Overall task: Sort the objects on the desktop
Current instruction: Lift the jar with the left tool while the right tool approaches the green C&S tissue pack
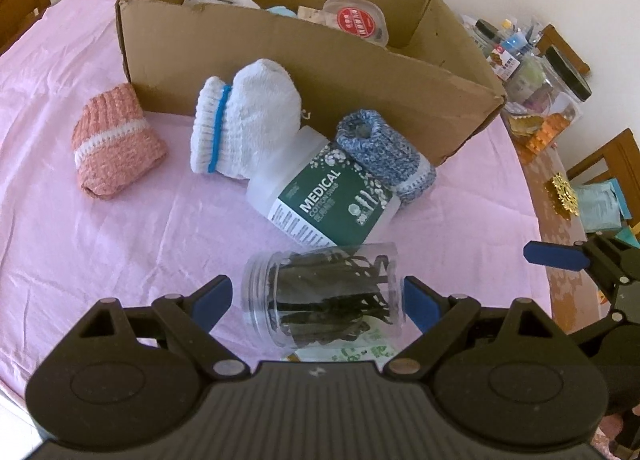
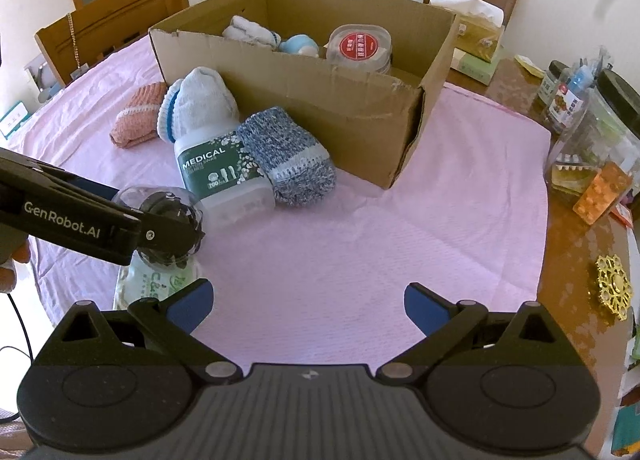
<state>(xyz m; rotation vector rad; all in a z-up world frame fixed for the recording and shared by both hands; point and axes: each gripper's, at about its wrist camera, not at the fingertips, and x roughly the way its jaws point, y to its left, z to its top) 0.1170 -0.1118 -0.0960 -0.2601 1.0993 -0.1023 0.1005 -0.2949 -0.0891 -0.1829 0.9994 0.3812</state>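
A clear plastic jar (image 1: 322, 294) of dark strips lies on its side on the pink cloth, between the fingers of my left gripper (image 1: 316, 302). The jaws stand open with a small gap on each side of the jar. The jar also shows in the right wrist view (image 2: 172, 220), partly behind the left gripper. A white Medical cotton swab tub (image 1: 320, 188) lies beyond it. A white sock roll (image 1: 246, 120), a blue knit roll (image 1: 384, 152) and a pink knit roll (image 1: 114, 142) lie before the cardboard box (image 1: 304, 72). My right gripper (image 2: 308, 308) is open and empty above bare cloth.
The box holds socks and a lidded container (image 2: 358, 46). A green-printed packet (image 2: 154, 284) lies under the jar. Jars and clutter (image 2: 592, 132) crowd the table's right edge, with a gold ornament (image 2: 614, 286). A tissue box (image 2: 478, 34) and chairs stand behind.
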